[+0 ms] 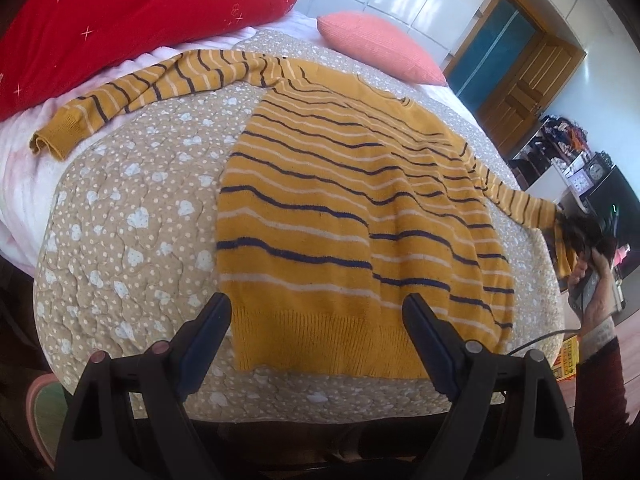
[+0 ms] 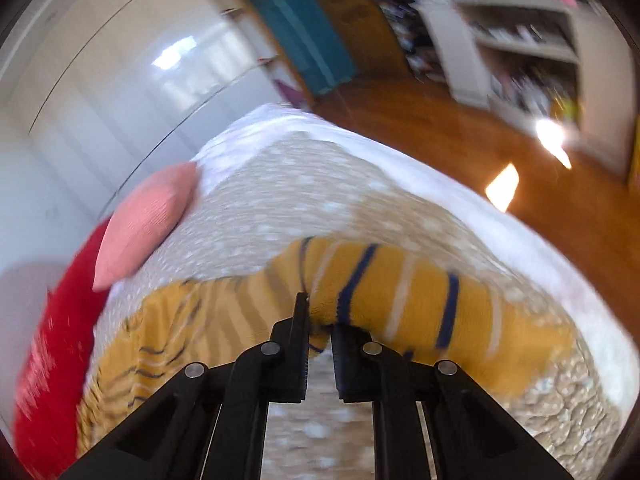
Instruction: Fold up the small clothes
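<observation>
A mustard-yellow sweater point(image 1: 340, 200) with navy and white stripes lies spread flat on the quilted bed. Its left sleeve point(image 1: 132, 92) stretches out to the upper left. Its right sleeve point(image 2: 420, 300) reaches the bed's right edge. My left gripper point(image 1: 318, 312) is open, its fingers just above the sweater's bottom hem. My right gripper point(image 2: 320, 320) is shut on the right sleeve and lifts it off the quilt. In the left wrist view the right gripper point(image 1: 580, 236) shows at the far right, held by a hand.
The tan quilt point(image 1: 132, 216) with white hearts covers the bed. A red pillow point(image 1: 120, 12) and a pink cushion point(image 1: 380, 44) lie at the far end. Wooden floor point(image 2: 460, 136), a door and shelves lie beyond the bed's right side.
</observation>
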